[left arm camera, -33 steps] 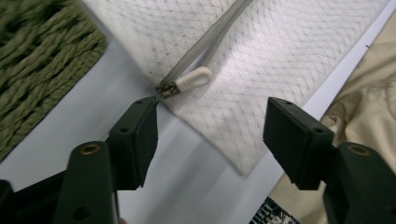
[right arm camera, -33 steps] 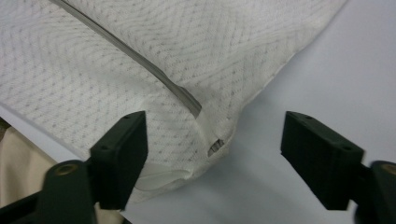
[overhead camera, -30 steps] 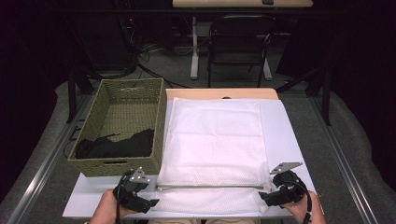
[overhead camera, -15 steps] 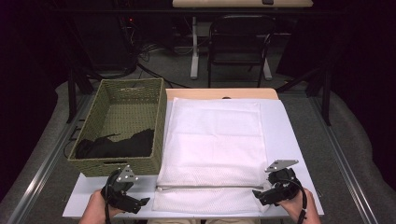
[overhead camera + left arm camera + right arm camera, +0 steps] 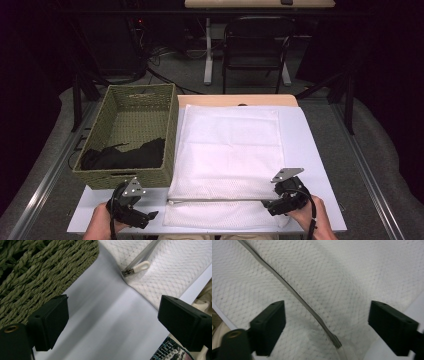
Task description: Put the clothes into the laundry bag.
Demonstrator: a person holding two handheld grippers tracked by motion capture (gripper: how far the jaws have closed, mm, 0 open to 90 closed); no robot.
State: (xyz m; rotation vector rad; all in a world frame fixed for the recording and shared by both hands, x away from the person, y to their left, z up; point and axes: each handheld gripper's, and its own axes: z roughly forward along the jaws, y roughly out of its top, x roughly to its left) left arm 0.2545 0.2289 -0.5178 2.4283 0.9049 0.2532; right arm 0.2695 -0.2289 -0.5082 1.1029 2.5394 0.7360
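Both grippers have drawn back from the mesh bag, jaws wide. Left gripper view alone shows the zipper pull near the basket; right gripper view shows the zipper's end.

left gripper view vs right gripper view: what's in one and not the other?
Left gripper view alone: the woven green basket, the white zipper pull at the zipper's end, a bare stretch of the white tabletop, and the open left gripper above it. Right gripper view alone: the zipper's other end and the open right gripper above the mesh. Both: the white mesh laundry bag and its grey zipper.
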